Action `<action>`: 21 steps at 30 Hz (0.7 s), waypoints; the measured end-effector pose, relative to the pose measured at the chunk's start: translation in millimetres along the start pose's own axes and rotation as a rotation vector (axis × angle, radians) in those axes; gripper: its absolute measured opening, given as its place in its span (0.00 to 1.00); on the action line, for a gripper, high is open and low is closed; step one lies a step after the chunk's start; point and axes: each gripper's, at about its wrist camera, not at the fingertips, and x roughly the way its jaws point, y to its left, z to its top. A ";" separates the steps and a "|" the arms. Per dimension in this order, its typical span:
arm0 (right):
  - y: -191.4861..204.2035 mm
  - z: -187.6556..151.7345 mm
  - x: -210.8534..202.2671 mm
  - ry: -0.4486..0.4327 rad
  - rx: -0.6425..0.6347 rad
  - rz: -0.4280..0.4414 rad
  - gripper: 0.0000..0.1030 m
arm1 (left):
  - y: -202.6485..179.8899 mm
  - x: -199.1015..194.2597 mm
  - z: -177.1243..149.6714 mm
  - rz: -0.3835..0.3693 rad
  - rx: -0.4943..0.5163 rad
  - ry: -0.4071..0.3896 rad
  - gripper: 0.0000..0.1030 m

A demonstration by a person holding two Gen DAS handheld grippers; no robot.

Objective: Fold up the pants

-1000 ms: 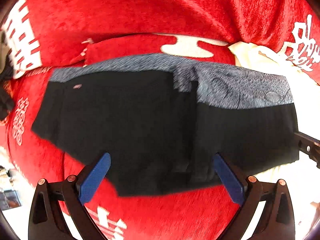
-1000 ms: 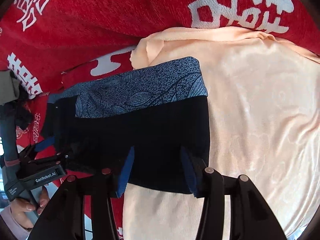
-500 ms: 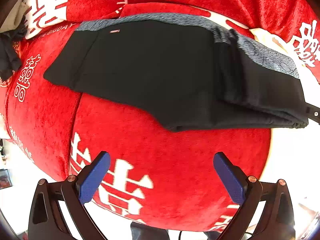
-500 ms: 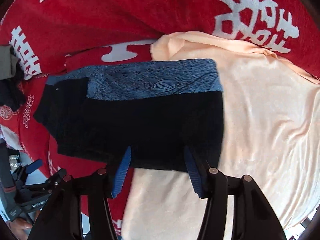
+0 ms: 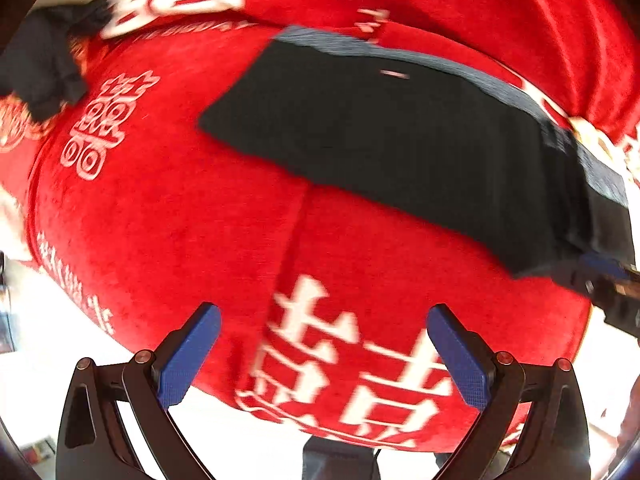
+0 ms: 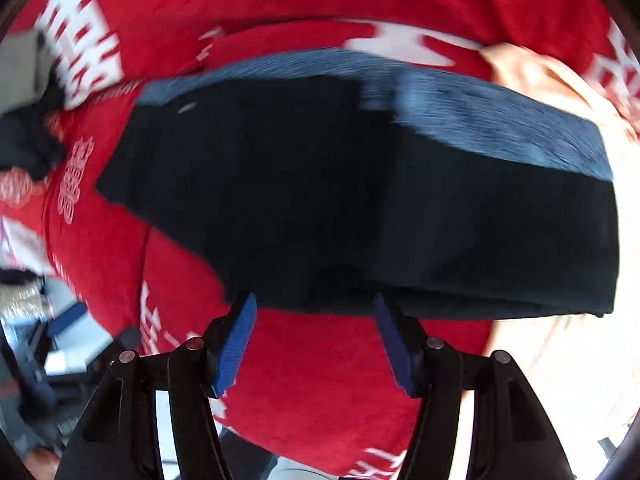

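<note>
Now, your left gripper [image 5: 324, 354]: jaws stood wide, holding nothing, short of the pants.
Your right gripper [image 6: 314, 338]: jaws parted, empty, at the pants' near edge.
Pants [image 6: 360, 208]: folded, black, lay on the red blanket [image 5: 180, 220].

Folded pants [image 5: 400, 148] lie on your blanket [image 5: 168, 220], ahead of both tongs; towel [image 6: 560, 92] to their right.

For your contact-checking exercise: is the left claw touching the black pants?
Apart. In the left wrist view, the left claw stands open over bare red blanket, which separates it from the black pants.
</note>
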 end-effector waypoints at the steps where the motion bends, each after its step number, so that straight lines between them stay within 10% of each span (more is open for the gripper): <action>1: 10.6 -1.8 1.0 0.006 -0.022 -0.006 0.63 | 6.5 0.5 0.4 0.000 -0.013 0.002 1.00; 21: 55.5 -3.0 2.4 0.072 -0.062 -0.012 0.63 | 44.8 11.9 11.6 -0.030 -0.097 0.020 1.00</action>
